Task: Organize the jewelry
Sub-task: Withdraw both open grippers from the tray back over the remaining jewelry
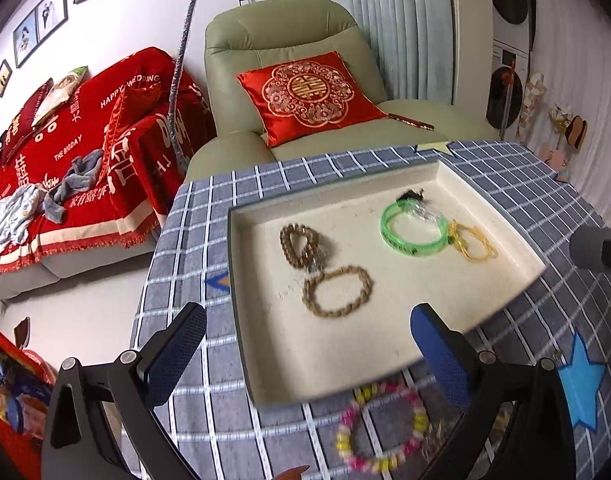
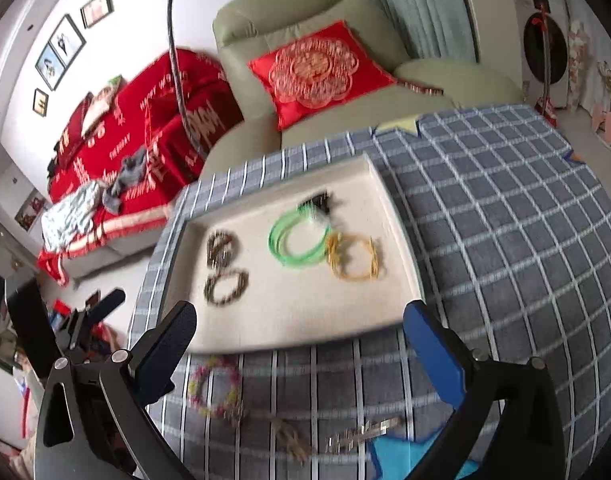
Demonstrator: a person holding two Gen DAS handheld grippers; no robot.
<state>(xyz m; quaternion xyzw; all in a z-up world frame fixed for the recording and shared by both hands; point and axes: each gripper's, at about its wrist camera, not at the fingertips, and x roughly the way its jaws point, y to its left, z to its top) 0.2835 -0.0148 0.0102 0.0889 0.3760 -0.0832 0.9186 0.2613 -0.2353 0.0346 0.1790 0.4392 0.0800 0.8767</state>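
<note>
1. Your left gripper [image 1: 307, 340] was spread wide with nothing between its blue-padded fingers [image 1: 439, 356], hanging over the near edge of the tray.
2. Your right gripper [image 2: 299, 344] was spread just as wide and held nothing, above the near strip of cloth.
3. Nearest you, on the blue-grey checked tablecloth [image 1: 193, 400], lay the pink and yellow beaded bracelet [image 1: 381, 426], outside the tray and just short of its near wall.
4. In the right wrist view that beaded bracelet [image 2: 215, 388] sat low left, with a small brownish tangle [image 2: 289, 438] and a pale metallic chain piece [image 2: 361, 434] beside it on the cloth; both were too blurred to name.
5. A bright blue felt star [image 1: 583, 382] lay on the cloth at your right.
6. Further out sat the shallow cream rectangular tray [image 1: 305, 364].
7. Inside it, left side, the light brown beaded bracelet [image 1: 337, 290] lay flat, touching the darker brown bead bracelet [image 1: 301, 246] behind it.
8. On the tray's right side the translucent green bangle [image 1: 413, 230] touched the yellow bracelet [image 1: 471, 242]; a small black item [image 1: 411, 194] sat at the bangle's far edge.
9. Beyond the table stood the pale green armchair [image 1: 289, 28] with a red embroidered cushion [image 1: 311, 94].
</note>
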